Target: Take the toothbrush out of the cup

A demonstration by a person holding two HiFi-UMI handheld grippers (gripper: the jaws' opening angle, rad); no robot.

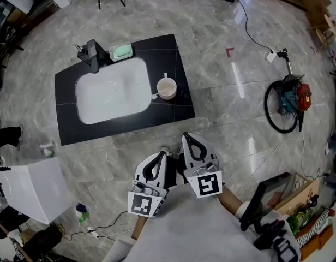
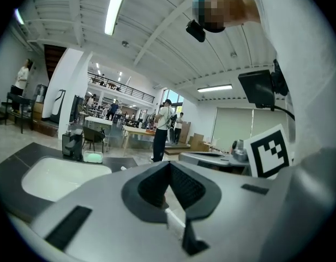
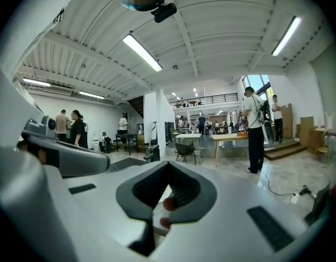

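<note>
Left gripper (image 1: 160,156) and right gripper (image 1: 187,137) hang side by side at 6 o'clock in the head view. Each has its jaws pressed together on nothing, and both are well short of the surface (image 1: 70,91). By that, the approach is the step in hand; no reach for the cup has begun.

Past the surface's near edge, the cup (image 1: 167,89) stands at about 12 o'clock from the grippers, just beside the sink (image 1: 111,94) at its 3 o'clock. The toothbrush (image 1: 165,77) pokes up out of the cup.

The next move likely calls for one gripper to open, cross the near edge, close on the brush's free end and lift straight up.

Room is open at the cup's 6 and 3 o'clock, but the surface edge lies near at 3 o'clock, so a knocked cup could go over. Faucet (image 1: 93,54) and soap dish (image 1: 121,51) sit farther off, toward 10 o'clock, clear of the path.
</note>
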